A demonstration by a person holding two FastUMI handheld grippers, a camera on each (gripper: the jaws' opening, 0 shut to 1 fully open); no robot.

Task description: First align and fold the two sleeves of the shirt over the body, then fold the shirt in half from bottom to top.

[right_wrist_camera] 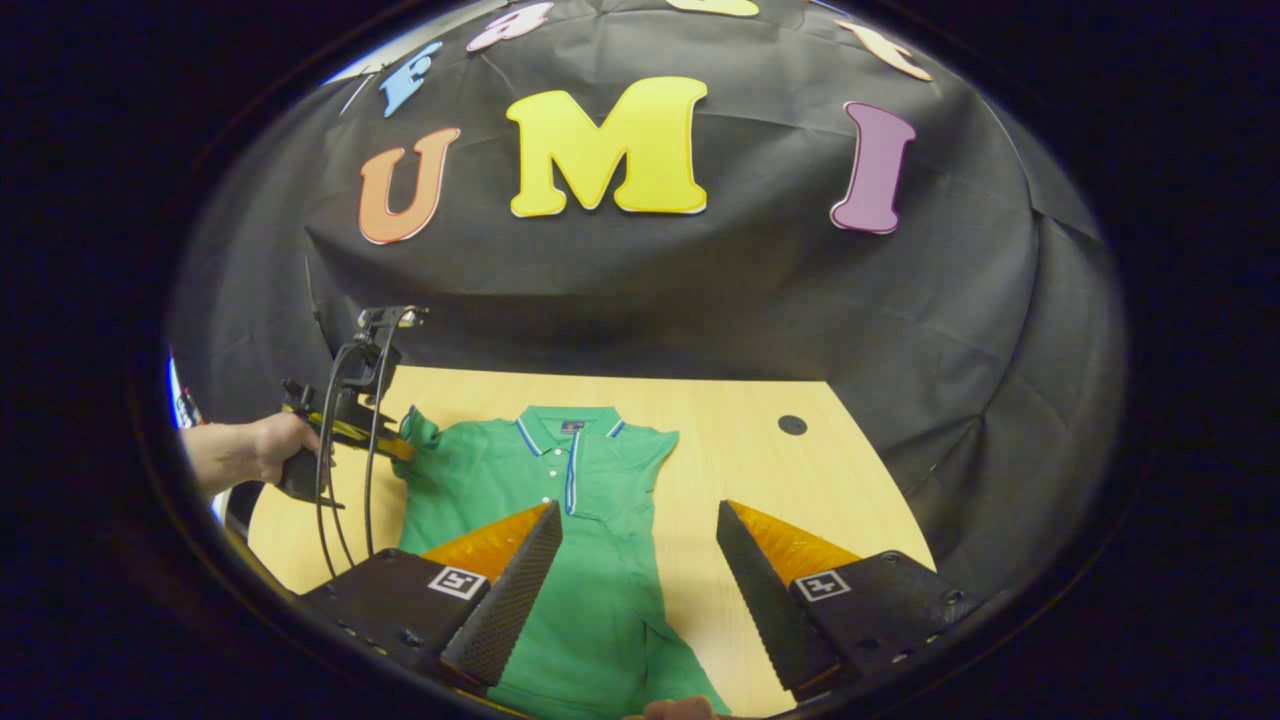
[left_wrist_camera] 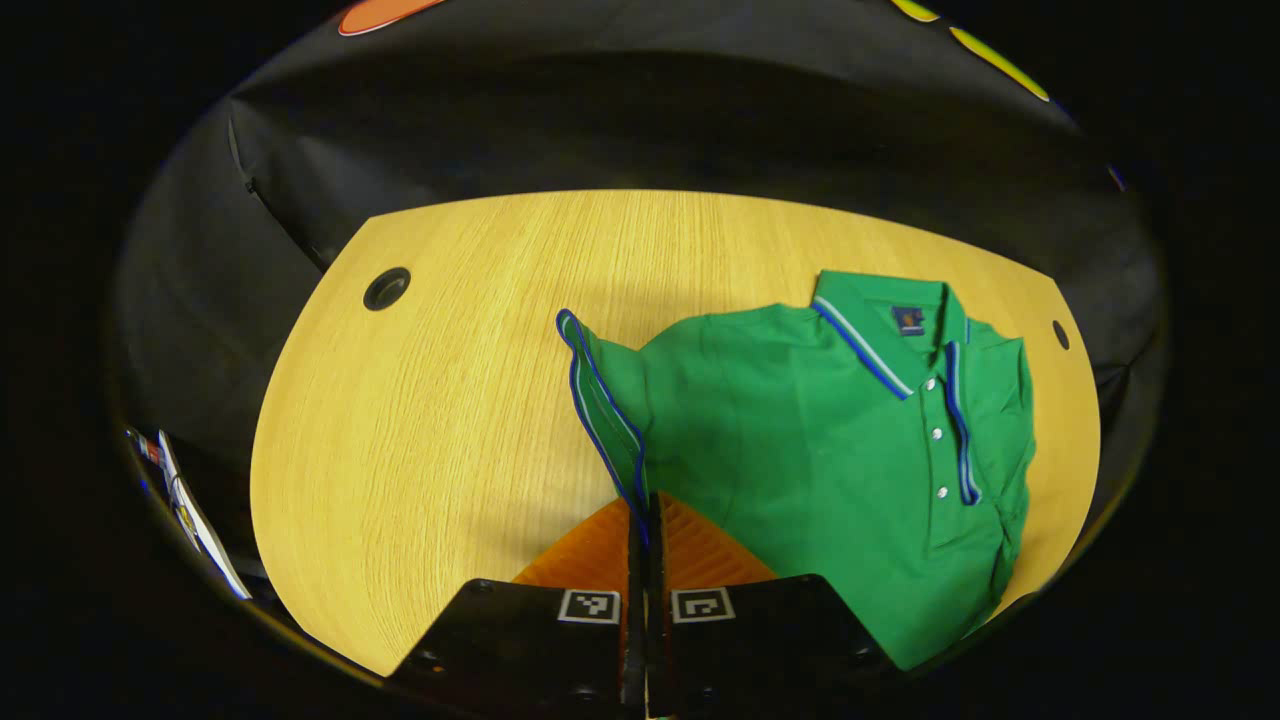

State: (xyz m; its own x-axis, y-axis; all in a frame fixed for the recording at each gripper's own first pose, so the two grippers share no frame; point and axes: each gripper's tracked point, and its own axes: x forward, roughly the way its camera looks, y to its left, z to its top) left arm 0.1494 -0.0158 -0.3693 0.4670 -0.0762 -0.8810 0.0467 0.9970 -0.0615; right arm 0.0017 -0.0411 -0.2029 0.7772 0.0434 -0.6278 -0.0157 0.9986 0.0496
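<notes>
Left gripper has its jaws pinching the green polo shirt's blue-trimmed sleeve, right gripper jaws spread idle, so I'd carry it flat across the pale wooden worktop.

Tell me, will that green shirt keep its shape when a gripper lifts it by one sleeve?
Probably not. The sleeve pinched in the left gripper already rises in a soft peak, while the rest of the shirt drapes on the table, so it looks floppy and light. The right gripper hangs open above it.

One shirt, two hand-held grippers, one table
</notes>
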